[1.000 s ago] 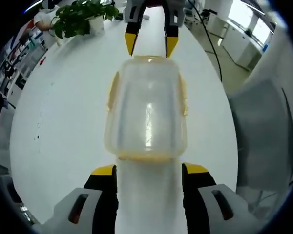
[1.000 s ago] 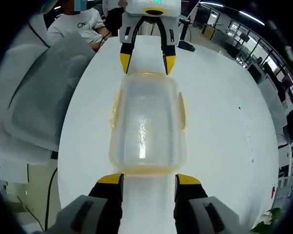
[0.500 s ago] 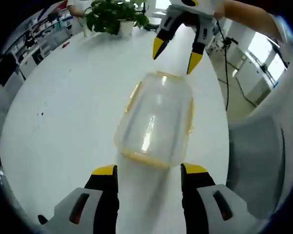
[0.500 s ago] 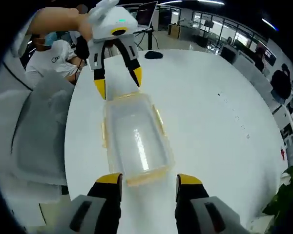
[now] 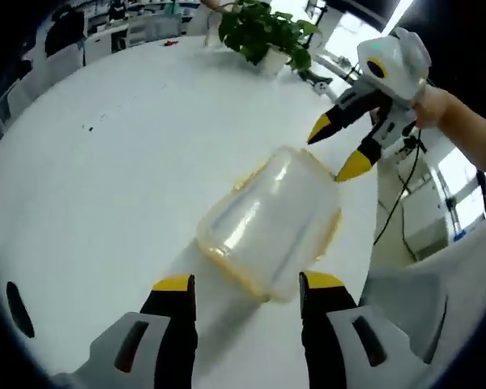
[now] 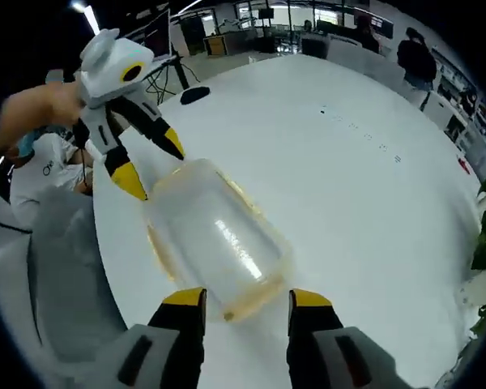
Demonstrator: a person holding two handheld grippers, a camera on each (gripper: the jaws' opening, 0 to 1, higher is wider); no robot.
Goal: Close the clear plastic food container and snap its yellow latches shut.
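Note:
The clear plastic food container (image 5: 267,223) lies on the white table (image 5: 105,178), its lid on and yellow latches along its edges. My left gripper (image 5: 247,284) is open, its jaws standing either side of the container's near end. In the left gripper view my right gripper (image 5: 338,148), held by a hand, hangs open just off the container's far right corner. In the right gripper view the container (image 6: 215,243) runs diagonally; my right gripper (image 6: 247,298) is open at its near end, and my left gripper (image 6: 152,162) hovers open at the far left corner.
A potted plant (image 5: 263,28) stands at the table's far side. A dark, mouse-like object (image 6: 196,95) lies on the table beyond the container. A grey chair back (image 6: 57,267) sits off the table edge, near a person in a white shirt (image 6: 53,166).
Both views have swung and rolled with the hands, so the container now lies diagonally in each. Each gripper has shifted from the container's far end toward a far corner. The container stays put.

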